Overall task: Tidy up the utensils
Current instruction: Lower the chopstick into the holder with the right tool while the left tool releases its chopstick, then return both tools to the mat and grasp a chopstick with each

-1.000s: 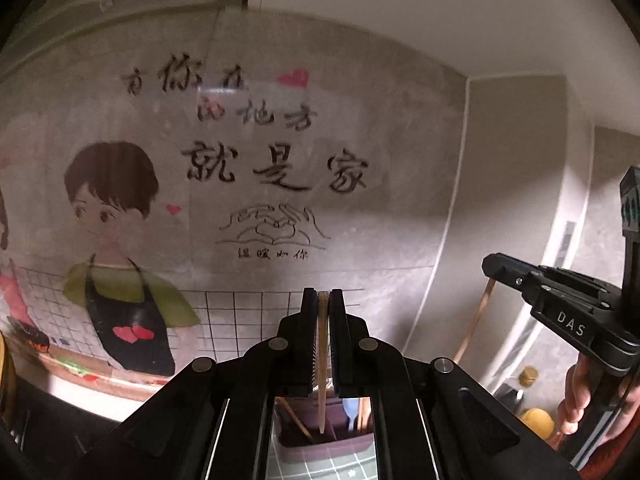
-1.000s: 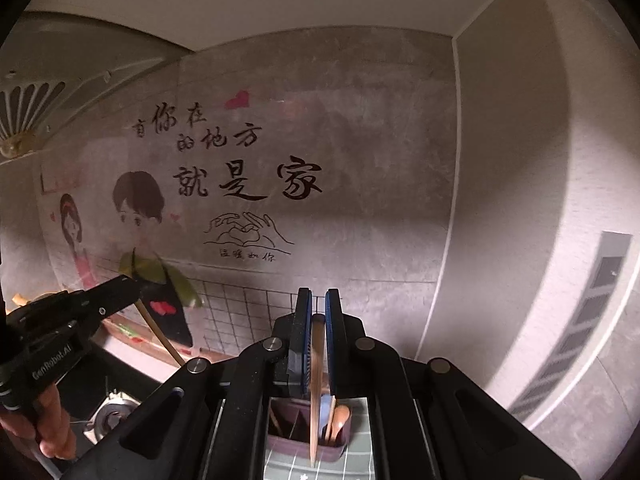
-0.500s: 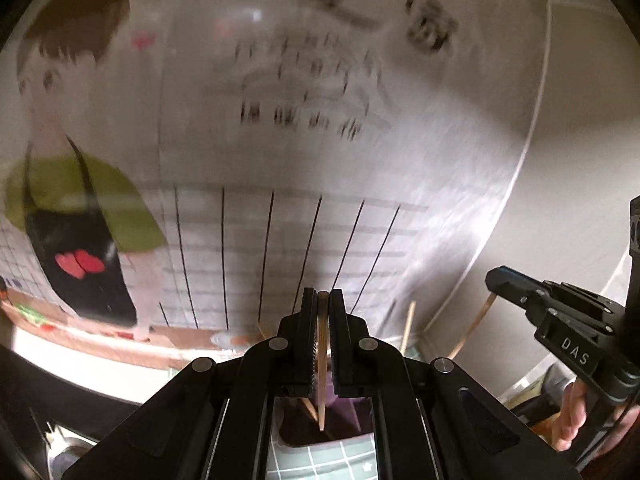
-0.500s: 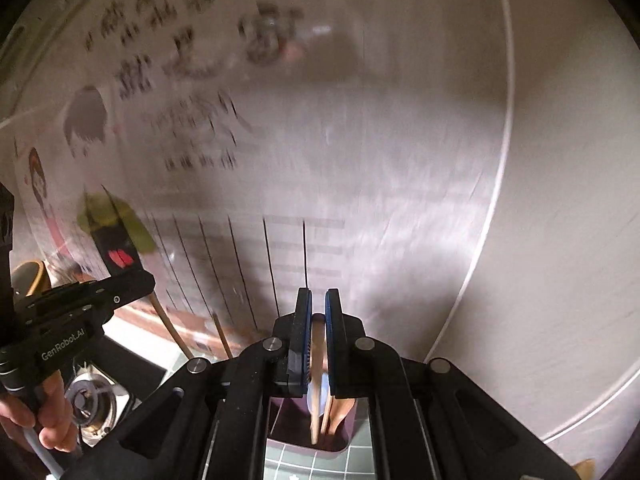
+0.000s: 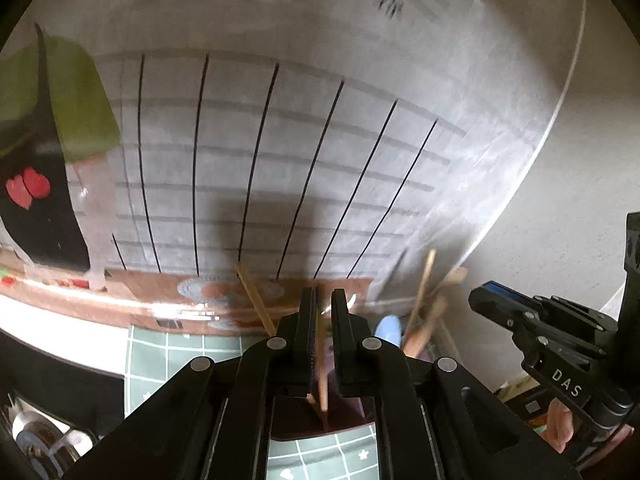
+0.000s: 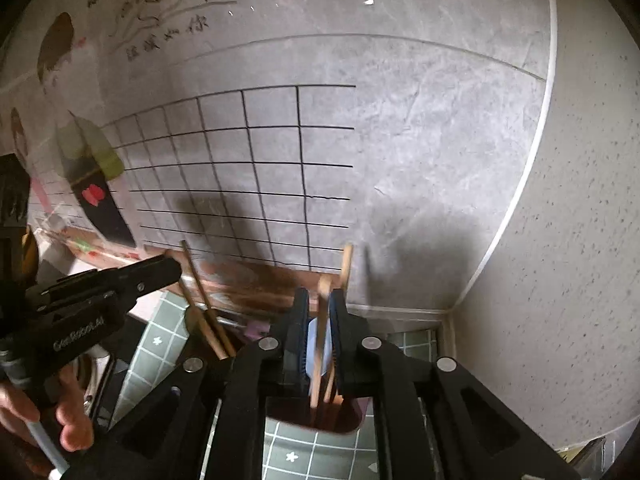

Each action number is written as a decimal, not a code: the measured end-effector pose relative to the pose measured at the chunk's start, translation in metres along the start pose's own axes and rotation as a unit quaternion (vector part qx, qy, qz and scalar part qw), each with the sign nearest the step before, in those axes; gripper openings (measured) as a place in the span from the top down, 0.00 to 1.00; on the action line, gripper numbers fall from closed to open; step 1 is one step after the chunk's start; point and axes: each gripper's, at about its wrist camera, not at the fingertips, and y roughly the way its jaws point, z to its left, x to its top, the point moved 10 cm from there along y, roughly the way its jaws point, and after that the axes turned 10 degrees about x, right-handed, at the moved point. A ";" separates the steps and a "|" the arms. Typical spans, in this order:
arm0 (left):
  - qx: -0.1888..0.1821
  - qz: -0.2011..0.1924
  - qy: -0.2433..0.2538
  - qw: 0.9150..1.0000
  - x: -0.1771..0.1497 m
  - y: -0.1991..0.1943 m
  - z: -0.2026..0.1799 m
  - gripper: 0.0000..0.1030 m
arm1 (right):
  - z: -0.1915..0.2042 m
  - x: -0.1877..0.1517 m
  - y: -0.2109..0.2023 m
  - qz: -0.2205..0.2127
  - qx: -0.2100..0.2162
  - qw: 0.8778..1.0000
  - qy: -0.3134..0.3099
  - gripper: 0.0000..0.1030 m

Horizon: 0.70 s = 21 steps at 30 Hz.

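My left gripper (image 5: 323, 300) is shut on a thin wooden chopstick (image 5: 322, 384) whose lower end reaches down into the purple utensil holder (image 5: 352, 420) right below. My right gripper (image 6: 319, 300) is shut on a wooden chopstick (image 6: 318, 360), its tip inside the same purple holder (image 6: 348, 426). The holder also contains more wooden sticks (image 6: 208, 316), wooden spoons (image 5: 430, 320) and a blue spoon (image 5: 387, 330). Each gripper shows in the other's view: the right one (image 5: 540, 336), the left one (image 6: 100, 296).
The holder stands on a green tiled mat (image 6: 160, 344) against a decorated wall (image 6: 320, 140) in a corner. A stove burner (image 5: 36, 440) sits at lower left beyond the mat. A side wall (image 6: 560, 280) is close on the right.
Both grippers have tilted and moved downward toward the holder. The chopsticks' tips now sit lower inside it, and the wall looms closer.
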 end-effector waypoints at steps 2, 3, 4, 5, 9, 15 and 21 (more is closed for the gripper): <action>0.000 -0.020 0.000 1.000 0.009 -0.016 -0.002 0.84 | 0.000 0.004 -0.017 -0.018 -0.002 1.000 -0.007 0.82; -0.001 -0.028 -0.002 1.000 0.014 -0.025 -0.003 0.82 | 0.001 0.008 -0.027 -0.030 -0.004 0.999 -0.010 0.78; -0.002 -0.035 -0.005 0.999 0.018 -0.034 -0.003 0.82 | 0.001 0.012 -0.034 -0.039 -0.006 0.999 -0.010 0.74; -0.002 -0.041 -0.008 0.999 0.021 -0.043 -0.003 0.81 | 0.000 0.015 -0.046 -0.052 -0.007 0.999 -0.008 0.72; 0.002 -0.060 -0.003 0.998 0.010 -0.077 -0.006 0.81 | 0.001 0.016 -0.080 -0.077 -0.002 0.997 0.002 0.68; 0.003 -0.047 0.021 0.999 -0.056 -0.109 -0.014 0.80 | 0.001 -0.024 -0.108 -0.070 -0.030 0.997 0.014 0.68; 0.006 -0.019 0.027 0.999 -0.140 -0.127 -0.018 0.76 | 0.009 -0.100 -0.123 -0.038 -0.045 0.998 0.008 0.68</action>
